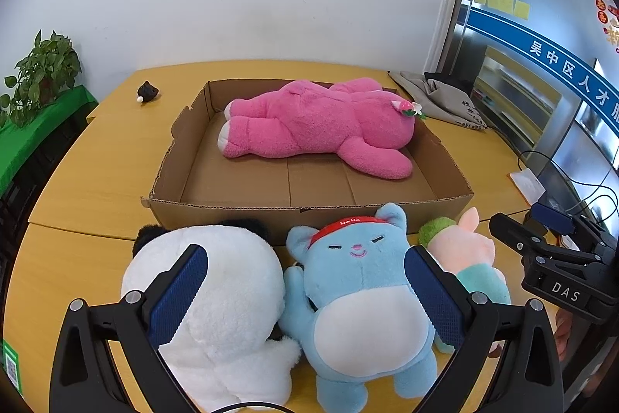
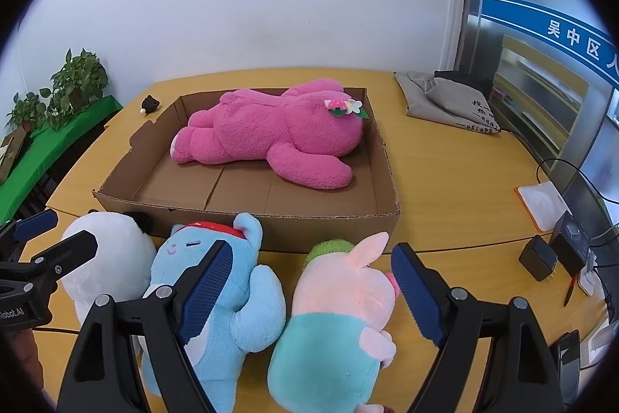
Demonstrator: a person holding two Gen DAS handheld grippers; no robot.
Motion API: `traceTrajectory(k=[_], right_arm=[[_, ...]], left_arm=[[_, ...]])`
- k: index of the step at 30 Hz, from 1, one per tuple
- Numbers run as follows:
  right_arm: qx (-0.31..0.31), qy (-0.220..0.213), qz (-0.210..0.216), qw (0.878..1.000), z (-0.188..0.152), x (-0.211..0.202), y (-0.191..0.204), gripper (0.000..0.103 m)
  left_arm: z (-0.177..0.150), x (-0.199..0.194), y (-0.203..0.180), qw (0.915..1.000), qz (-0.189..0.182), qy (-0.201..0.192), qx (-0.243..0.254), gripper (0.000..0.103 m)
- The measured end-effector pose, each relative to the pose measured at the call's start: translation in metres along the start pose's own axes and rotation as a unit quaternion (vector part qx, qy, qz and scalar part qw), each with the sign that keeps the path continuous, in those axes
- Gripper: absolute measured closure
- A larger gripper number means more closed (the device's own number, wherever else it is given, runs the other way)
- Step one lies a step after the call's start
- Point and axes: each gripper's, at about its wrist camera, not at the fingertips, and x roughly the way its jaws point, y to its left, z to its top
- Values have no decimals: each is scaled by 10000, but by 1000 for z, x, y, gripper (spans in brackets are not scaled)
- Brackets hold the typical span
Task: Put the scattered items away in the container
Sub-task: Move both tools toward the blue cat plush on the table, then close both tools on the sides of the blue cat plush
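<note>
A shallow cardboard box point(image 1: 216, 211) point(image 2: 329, 223) stands on the yellow table with a big pink plush bear point(image 1: 317, 126) point(image 2: 271, 138) lying in it. In front of the box lie a white panda plush point(image 1: 216, 300) point(image 2: 104, 258), a blue cat plush with a red headband point(image 1: 359, 297) point(image 2: 236, 304) and a pink pig plush in a teal shirt point(image 1: 472, 258) point(image 2: 336, 320). My left gripper point(image 1: 305, 281) is open above the panda and the blue cat. My right gripper point(image 2: 309, 277) is open, its fingers either side of the pig; it also shows in the left wrist view point(image 1: 541, 242).
A small black toy point(image 1: 147, 91) point(image 2: 150, 104) sits at the table's far left. A grey cloth bag point(image 1: 445, 95) point(image 2: 448, 99) lies at the back right. Cables, chargers and a white pad point(image 2: 541, 204) are at the right edge. Potted plants point(image 2: 77, 80) stand left.
</note>
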Motion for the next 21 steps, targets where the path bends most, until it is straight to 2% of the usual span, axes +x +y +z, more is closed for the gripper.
traceTrajectory(k=[4,15,21], right_arm=[[-21,-7,12,10000,0,-1,1,19],[72,27,67,9999,-2,-2,-1,19],[3,26,338,9994,-2,-6,15,19]], left_arm=[[0,0,1,10000,1,17,18,0],[-10,-6,43,9997,40,126,-201,0],[-18,-10,71,9993,115,179,-302,0]])
